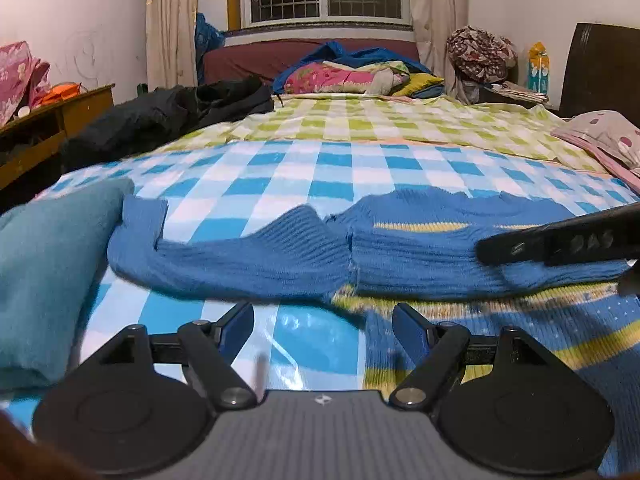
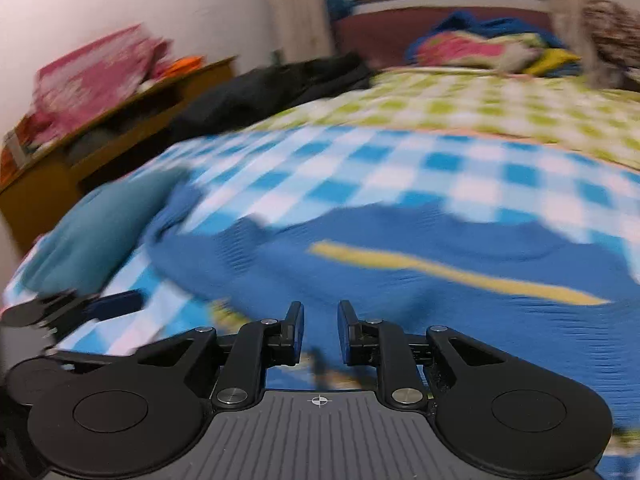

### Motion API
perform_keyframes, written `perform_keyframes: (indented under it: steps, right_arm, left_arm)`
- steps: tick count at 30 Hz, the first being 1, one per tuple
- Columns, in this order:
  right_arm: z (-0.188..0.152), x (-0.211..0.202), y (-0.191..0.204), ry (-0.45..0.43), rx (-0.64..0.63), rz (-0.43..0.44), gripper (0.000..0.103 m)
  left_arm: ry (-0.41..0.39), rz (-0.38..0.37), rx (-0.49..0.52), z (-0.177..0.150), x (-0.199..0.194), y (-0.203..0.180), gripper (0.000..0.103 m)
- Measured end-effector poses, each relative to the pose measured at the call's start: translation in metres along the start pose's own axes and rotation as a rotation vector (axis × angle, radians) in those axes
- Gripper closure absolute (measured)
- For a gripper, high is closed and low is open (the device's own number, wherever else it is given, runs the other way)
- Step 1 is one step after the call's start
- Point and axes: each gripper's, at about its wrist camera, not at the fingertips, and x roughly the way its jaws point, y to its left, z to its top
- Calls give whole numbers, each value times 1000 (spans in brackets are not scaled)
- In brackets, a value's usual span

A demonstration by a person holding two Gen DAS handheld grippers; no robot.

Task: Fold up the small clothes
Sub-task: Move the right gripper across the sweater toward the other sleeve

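Note:
A small blue knit sweater [image 1: 420, 256] with yellow stripes lies on the checked bedsheet [image 1: 320, 172], one sleeve [image 1: 224, 256] stretched to the left. My left gripper [image 1: 323, 328] is open and empty, low over the sheet just in front of the sweater's near edge. My right gripper [image 2: 320, 332] hovers over the sweater [image 2: 400, 272], jaws partly open with a narrow gap and nothing between them. It shows in the left wrist view as a black finger [image 1: 560, 240] over the sweater's right part. The right wrist view is motion-blurred.
A folded teal garment [image 1: 44, 272] lies at the left of the bed. A black jacket [image 1: 160, 116] and a pile of bedding [image 1: 352, 72] lie farther back. A wooden desk [image 1: 48, 120] stands at the left. A pink garment [image 1: 604, 136] lies at the right.

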Motion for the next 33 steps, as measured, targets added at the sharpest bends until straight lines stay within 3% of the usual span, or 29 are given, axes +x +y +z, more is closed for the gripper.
perform_keyframes:
  steps: [5,8,14,17,20,25,28,33]
  right_arm:
    - [1,2,-56,-23,64,-237,84]
    - [-10,2,-92,12,150,-355,85]
    - [-25,-14,-129,-32,235,-400,91]
    - [-30,-14,-131,-43,202,-397,92]
    - [-30,-18,-132,-54,222,-394,92]
    - [-31,-32,-122,-112,215,-419,85]
    - [-32,-23,-126,-53,221,-444,85]
    - [-21,-28,-101,-80,176,-403,82]
  left_arm:
    - [-43,-11,40,20,13,-18,22]
    - [-35,-24,63,30,33,-33,22]
    - [38,-21,108,23,73,-57,21]
    - [4,-11,124,19,74,-56,16]
    - [19,-11,93,21,76,-46,16]
    - [27,13,53,17,66,-34,16]
    - [24,15,43,11,56,-29,16]
    - [30,30,39,2,34,-16,17]
